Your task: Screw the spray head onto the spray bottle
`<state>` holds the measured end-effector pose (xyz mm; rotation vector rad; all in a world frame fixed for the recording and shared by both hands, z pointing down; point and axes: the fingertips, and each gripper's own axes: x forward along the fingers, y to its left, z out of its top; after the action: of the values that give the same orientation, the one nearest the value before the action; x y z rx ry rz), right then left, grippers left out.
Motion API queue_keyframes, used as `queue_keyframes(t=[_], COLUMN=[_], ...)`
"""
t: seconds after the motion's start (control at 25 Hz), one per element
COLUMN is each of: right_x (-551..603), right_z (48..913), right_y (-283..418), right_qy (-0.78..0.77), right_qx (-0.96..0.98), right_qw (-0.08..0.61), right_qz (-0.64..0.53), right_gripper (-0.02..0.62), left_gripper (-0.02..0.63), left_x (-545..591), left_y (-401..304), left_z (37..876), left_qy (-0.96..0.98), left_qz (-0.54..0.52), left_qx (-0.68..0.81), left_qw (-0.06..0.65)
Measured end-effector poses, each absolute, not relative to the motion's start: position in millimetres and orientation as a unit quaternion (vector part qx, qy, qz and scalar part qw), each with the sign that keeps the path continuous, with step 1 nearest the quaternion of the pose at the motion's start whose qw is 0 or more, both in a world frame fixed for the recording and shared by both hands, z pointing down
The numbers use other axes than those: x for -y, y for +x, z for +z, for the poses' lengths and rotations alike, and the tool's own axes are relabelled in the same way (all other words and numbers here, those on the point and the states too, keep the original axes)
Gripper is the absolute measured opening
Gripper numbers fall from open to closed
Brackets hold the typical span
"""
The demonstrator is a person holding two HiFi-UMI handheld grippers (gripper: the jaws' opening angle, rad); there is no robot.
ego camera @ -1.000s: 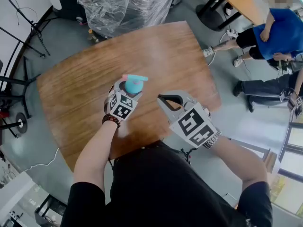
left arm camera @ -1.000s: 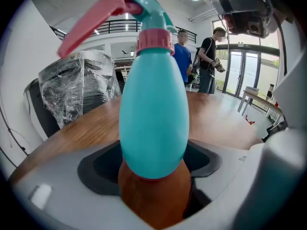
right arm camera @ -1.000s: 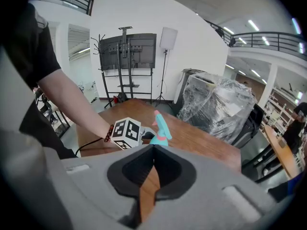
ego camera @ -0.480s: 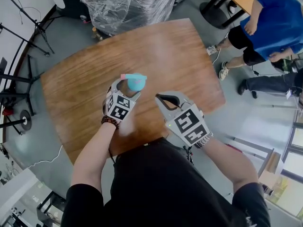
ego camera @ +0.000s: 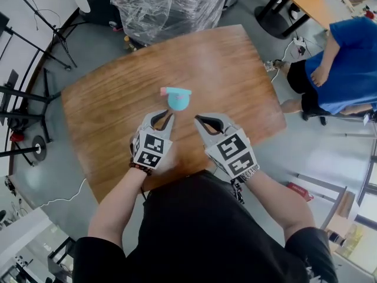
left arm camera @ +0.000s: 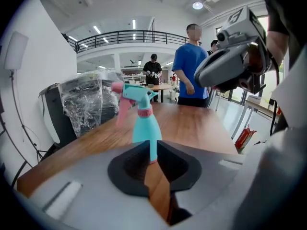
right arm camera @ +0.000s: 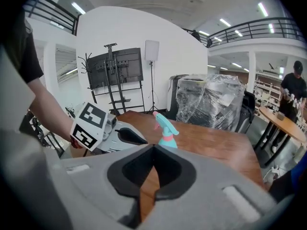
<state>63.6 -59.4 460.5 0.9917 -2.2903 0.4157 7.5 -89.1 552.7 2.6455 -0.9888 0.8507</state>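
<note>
Left gripper (ego camera: 164, 118) empty, jaws just closing down to a narrow slit. Spray bottle (ego camera: 178, 99), head on, stands upright on table (ego camera: 106, 117) just ahead of its tips. Right gripper (ego camera: 200, 120) alongside, clenched, empty.

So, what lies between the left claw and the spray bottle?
Only bare table, as the head view shows. The left claw, whose jaws have just been closing with nothing between them, is apart from the upright spray bottle.

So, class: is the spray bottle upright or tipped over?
Upright: the spray bottle stands vertical on the table, with the spray head on top.
</note>
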Motion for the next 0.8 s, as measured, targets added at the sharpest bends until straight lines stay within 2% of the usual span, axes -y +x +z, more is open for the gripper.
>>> queue_keyframes(t=[0.04, 0.08, 0.4, 0.8], right_x=[59.4, 59.3, 51.1, 50.4], right_z=[459.8, 459.0, 457.8, 458.3], right_y=[61.6, 59.8, 53.8, 52.2], right_qy=[0.376, 0.379, 0.392, 0.402], right_qx=[0.864, 0.864, 0.864, 0.862], right_qw=[0.297, 0.292, 0.278, 0.269], right_qz=[0.157, 0.157, 0.154, 0.149], right_gripper=[-0.008, -0.008, -0.008, -0.008], left_gripper=[0.027, 0.017, 0.015, 0.015], left_x=[85.4, 81.8, 64.3, 59.3], left_y=[9.3, 11.6, 22.1, 22.9], left_z=[543.5, 534.8, 481.6, 471.2], left_qy=[0.897, 0.901, 0.916, 0.915], left_qz=[0.278, 0.27, 0.222, 0.225], left_qx=[0.331, 0.327, 0.313, 0.311], left_qw=[0.094, 0.094, 0.118, 0.121])
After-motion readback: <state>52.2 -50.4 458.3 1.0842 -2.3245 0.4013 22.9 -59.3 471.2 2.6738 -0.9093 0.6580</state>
